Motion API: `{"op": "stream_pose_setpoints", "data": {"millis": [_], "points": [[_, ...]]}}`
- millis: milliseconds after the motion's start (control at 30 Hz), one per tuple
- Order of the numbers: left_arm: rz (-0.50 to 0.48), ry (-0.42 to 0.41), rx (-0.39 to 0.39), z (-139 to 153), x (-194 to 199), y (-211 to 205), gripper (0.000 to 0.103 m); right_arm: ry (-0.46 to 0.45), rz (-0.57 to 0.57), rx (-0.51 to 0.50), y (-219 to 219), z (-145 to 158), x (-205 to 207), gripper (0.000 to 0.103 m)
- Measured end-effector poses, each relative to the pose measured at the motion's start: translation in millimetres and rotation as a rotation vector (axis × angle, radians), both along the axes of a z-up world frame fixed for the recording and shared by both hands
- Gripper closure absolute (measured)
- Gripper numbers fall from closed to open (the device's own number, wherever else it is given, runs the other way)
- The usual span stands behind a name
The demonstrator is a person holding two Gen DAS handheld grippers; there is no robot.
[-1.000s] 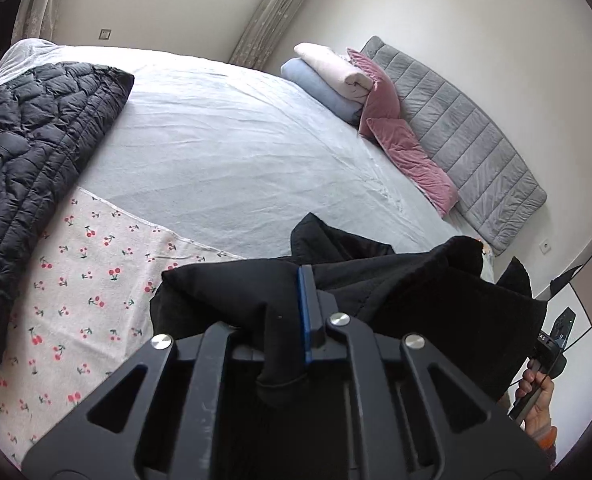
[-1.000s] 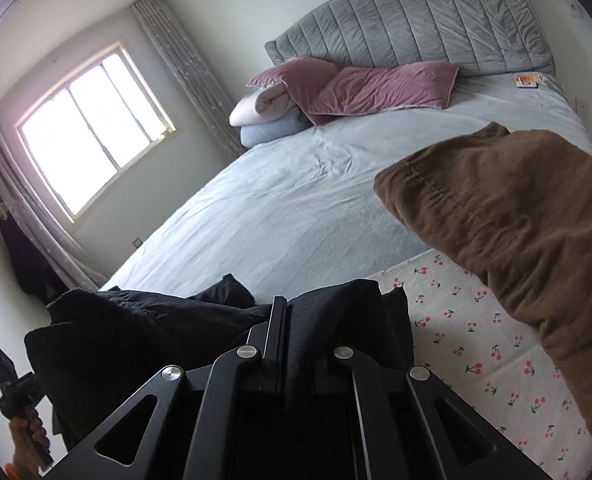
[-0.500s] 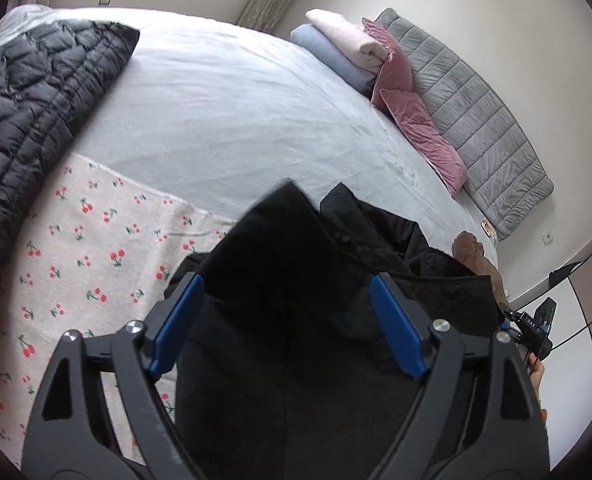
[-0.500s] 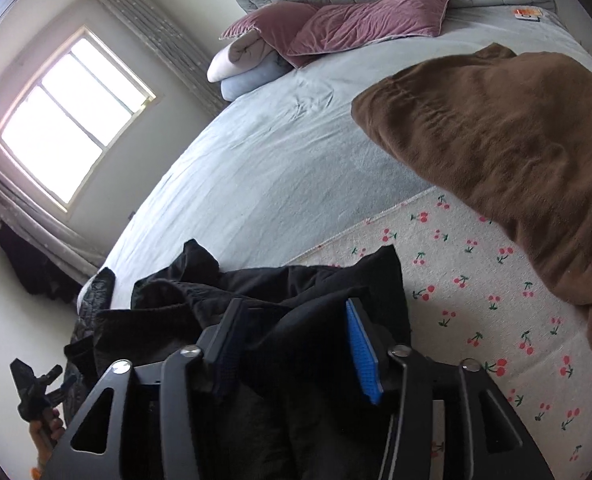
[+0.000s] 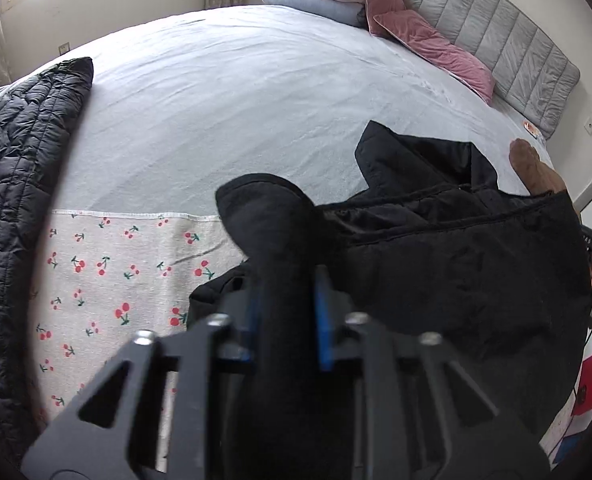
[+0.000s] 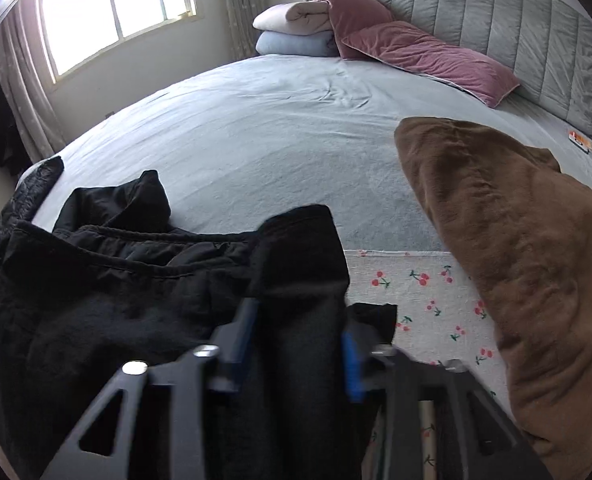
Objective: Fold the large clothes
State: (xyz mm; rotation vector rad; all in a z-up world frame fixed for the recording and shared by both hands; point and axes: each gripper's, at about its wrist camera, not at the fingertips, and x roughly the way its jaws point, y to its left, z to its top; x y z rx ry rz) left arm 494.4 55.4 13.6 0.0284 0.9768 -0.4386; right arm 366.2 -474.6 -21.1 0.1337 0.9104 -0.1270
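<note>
Grey bed sheet (image 5: 255,92) fills the room – cherry-print cloth (image 5: 107,280) at six o'clock. Both claws, left gripper (image 5: 283,312) and right gripper (image 6: 296,344), have just closed, pinching the black garment (image 5: 456,272) – brown blanket (image 6: 516,260) at three o'clock.

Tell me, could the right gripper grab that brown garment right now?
Probably not: the right gripper is shut on the black garment. The brown garment lies beside it, unobstructed.

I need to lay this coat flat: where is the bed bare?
Bare: grey sheet between black quilted jacket, brown garment and pillows. Crowded: the near edge, where the black coat covers cherry-print cloth.
</note>
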Motion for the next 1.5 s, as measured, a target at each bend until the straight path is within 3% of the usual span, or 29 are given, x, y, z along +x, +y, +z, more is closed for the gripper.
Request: {"op": "stream_pose_setpoints", "data": {"millis": [133, 267, 333, 433, 567, 633, 733, 800, 900, 967, 1033, 1167, 1267, 1367, 1433, 1500], "points": [[0.056, -0.230, 0.032, 47, -21, -8, 0.097, -0.128, -0.093, -0.240, 18, 28, -8, 0.098], [0.157, -0.397, 0.019, 86, -12, -2, 0.097, -0.245, -0.247, -0.302, 5, 65, -2, 0.098], [0.201, -0.444, 0.011, 92, 3, -4, 0.096, -0.274, -0.296, -0.320, 3, 73, 14, 0.098], [0.243, -0.480, 0.093, 79, 33, -20, 0.096, -0.258, -0.347, -0.388, 10, 67, 47, 0.098], [0.254, -0.448, 0.227, 28, 71, -37, 0.092, -0.145, -0.331, -0.436, 6, 19, 94, 0.097], [0.252, -0.364, 0.321, -7, 90, -44, 0.081, -0.069, -0.339, -0.453, 0, -10, 108, 0.094], [0.303, -0.262, 0.455, -32, 105, -44, 0.079, 0.053, -0.342, -0.410, -16, -37, 118, 0.087], [0.333, -0.265, 0.431, -20, 101, -33, 0.077, 0.050, -0.354, -0.401, -21, -31, 112, 0.078], [0.323, -0.304, 0.332, 17, 78, -23, 0.058, -0.030, -0.379, -0.408, -13, 3, 89, 0.053], [0.260, -0.346, 0.256, 38, 54, -34, 0.040, -0.105, -0.312, -0.366, 14, 25, 76, 0.046], [0.162, -0.325, 0.185, 48, 33, -61, 0.039, -0.105, -0.191, -0.317, 57, 38, 80, 0.044], [0.024, -0.194, 0.063, 28, 20, -124, 0.037, -0.053, 0.102, -0.131, 163, 28, 96, 0.041], [0.025, -0.097, 0.115, -10, 39, -146, 0.037, 0.005, 0.159, -0.108, 197, 1, 116, 0.041], [0.097, -0.090, 0.207, -31, 69, -116, 0.037, 0.012, 0.107, -0.152, 164, -15, 124, 0.040], [0.175, -0.088, 0.293, -38, 86, -77, 0.037, 0.043, 0.008, -0.172, 105, -21, 120, 0.032], [0.273, -0.044, 0.344, -43, 100, -34, 0.037, 0.112, -0.155, -0.182, 33, -33, 109, 0.032]]}}
